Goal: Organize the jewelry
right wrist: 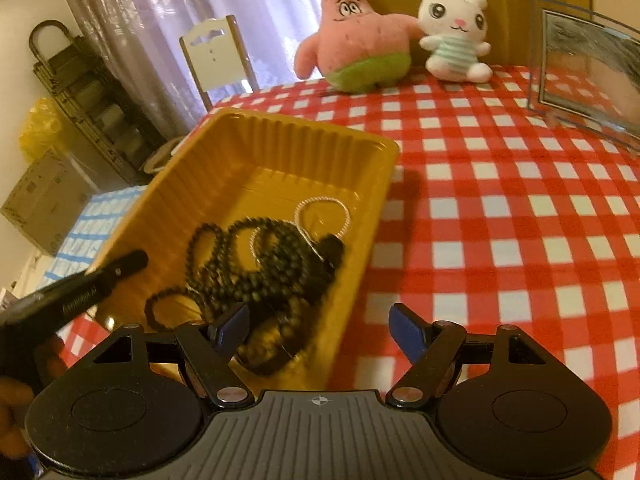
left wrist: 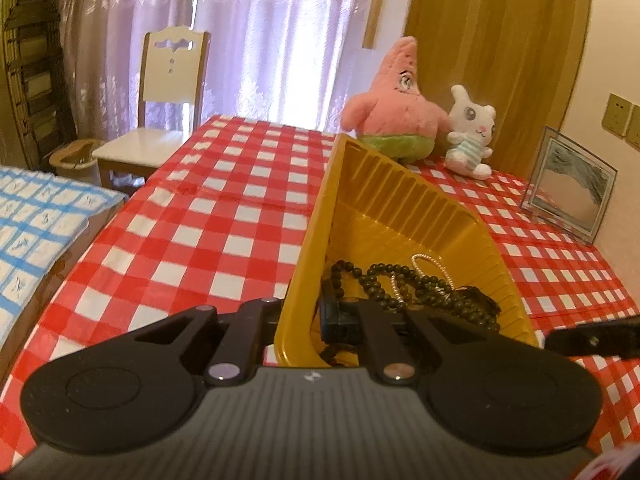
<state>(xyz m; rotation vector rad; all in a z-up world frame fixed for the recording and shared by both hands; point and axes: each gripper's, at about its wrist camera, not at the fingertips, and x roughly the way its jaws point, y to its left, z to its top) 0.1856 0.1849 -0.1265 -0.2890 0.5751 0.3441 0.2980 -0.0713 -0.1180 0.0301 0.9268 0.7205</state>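
Your left gripper point(left wrist: 306, 320) clamps the tray point(left wrist: 404, 216) rim, tilting it, while your right gripper's point(right wrist: 320, 330) fingers gape above the beads point(right wrist: 256, 276).

The only lettering is a pale line printed along the black gripper finger point(right wrist: 82, 290) at the left edge of the right wrist view; it is too blurred to read. Nothing else carries text.
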